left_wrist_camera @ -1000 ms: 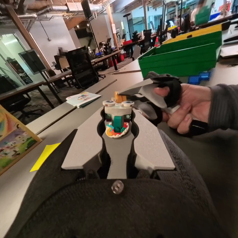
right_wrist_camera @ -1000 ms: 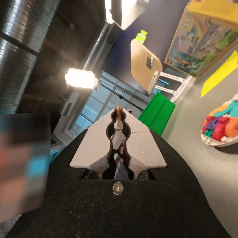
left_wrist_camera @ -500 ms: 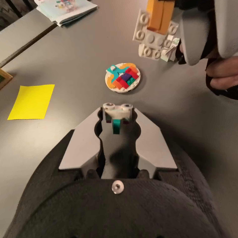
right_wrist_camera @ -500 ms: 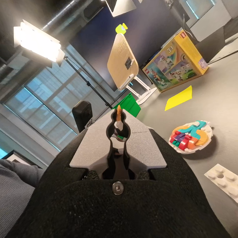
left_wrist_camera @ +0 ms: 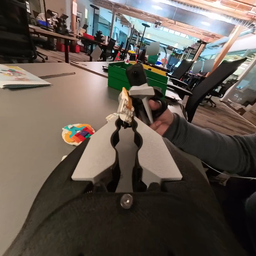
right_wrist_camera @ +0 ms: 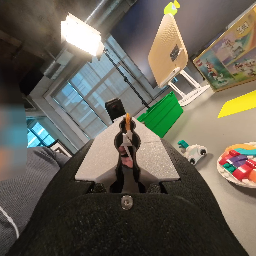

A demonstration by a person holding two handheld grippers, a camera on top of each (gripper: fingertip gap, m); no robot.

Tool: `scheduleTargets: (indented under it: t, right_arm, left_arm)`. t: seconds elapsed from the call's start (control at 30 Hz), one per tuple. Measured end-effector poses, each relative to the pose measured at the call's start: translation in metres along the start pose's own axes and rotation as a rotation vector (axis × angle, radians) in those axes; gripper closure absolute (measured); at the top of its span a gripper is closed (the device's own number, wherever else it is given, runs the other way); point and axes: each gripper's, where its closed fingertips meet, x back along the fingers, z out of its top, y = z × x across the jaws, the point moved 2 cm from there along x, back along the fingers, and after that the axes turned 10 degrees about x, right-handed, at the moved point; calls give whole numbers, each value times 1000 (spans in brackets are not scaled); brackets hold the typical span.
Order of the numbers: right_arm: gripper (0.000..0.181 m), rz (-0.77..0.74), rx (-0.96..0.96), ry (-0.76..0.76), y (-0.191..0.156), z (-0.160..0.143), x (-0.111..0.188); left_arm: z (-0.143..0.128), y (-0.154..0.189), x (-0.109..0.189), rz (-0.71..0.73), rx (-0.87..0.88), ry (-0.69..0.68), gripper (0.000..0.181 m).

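Right tongs (right_wrist_camera: 127, 121) pinch a white-and-orange brick piece (left_wrist_camera: 125, 106). Left tongs (left_wrist_camera: 125, 121) part-open, empty, tips at its lower end; googly-eyed piece (right_wrist_camera: 194, 152) lies on tabletop (left_wrist_camera: 48, 110). Grip squarely.

We are in an open-plan office doubling as a lab: at 11 o'clock, rows of desks (left_wrist_camera: 52, 34) and office chairs (left_wrist_camera: 210, 83) run under exposed ceiling beams (left_wrist_camera: 152, 12); a studio light (right_wrist_camera: 81, 40) on a stand faces large windows (right_wrist_camera: 83, 99) at 10 o'clock.
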Motion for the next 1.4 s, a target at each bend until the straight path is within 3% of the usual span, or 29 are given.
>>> scheduleTargets:
  t: [0.23, 0.37, 0.6, 0.67, 0.93, 1.17, 1.23, 1.4]
  right_arm:
    - [178, 35, -35, 39, -3, 5, 3]
    - [178, 40, -33, 44, -3, 7, 5]
    - [177, 18, -7, 19, -2, 3, 3]
    - [169, 14, 6, 54, -3, 6, 1]
    - [177, 52, 13, 106, -9, 8, -2]
    - [166, 74, -43, 139, -9, 9, -4]
    - [175, 66, -40, 126, -9, 7, -4]
    - [177, 1, 79, 101, -9, 8, -4]
  left_arm:
    - [5, 6, -1, -54, 46, 69, 171]
    - [9, 3, -1, -58, 99, 101, 153]
    - [15, 5, 0, -106, 196, 160, 168]
    - [19, 6, 1, -116, 210, 191, 169]
    - [24, 10, 2, -160, 244, 228, 169]
    - [22, 11, 0, -173, 267, 223, 170]
    - [22, 12, 0, -183, 274, 224, 170]
    - [22, 11, -1, -167, 286, 230, 170]
